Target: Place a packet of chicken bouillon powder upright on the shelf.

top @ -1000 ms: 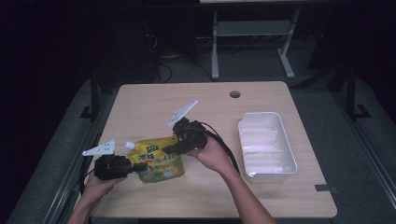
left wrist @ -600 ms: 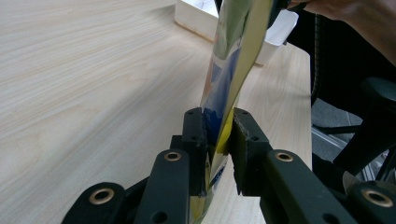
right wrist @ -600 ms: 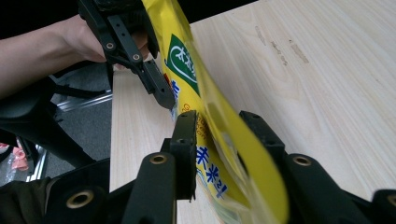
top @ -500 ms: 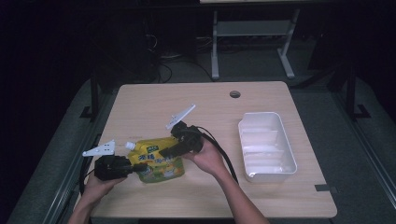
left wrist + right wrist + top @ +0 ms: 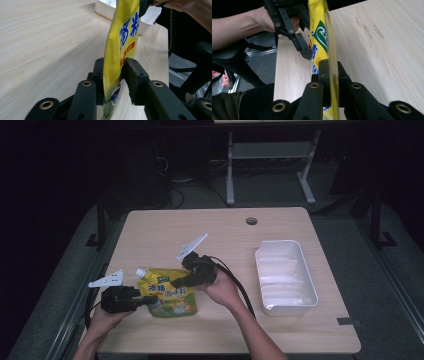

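A yellow spouted pouch [image 5: 170,296] lay at the table's [image 5: 210,227] near left, the right gripper [image 5: 180,281] clamped on its edge. The left gripper's [image 5: 149,301] jaws, just easing apart, flanked its other edge. A white tray [image 5: 310,292], well apart at right, held nothing.

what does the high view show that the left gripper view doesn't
High view: the pouch's white cap, the whole table, and the left tool seen from above. Left gripper view: that tool's jaws up close, which have just been opening, with the pouch's edge between them. Both: the yellow pouch, the white tray and the right tool clamped on the pouch.
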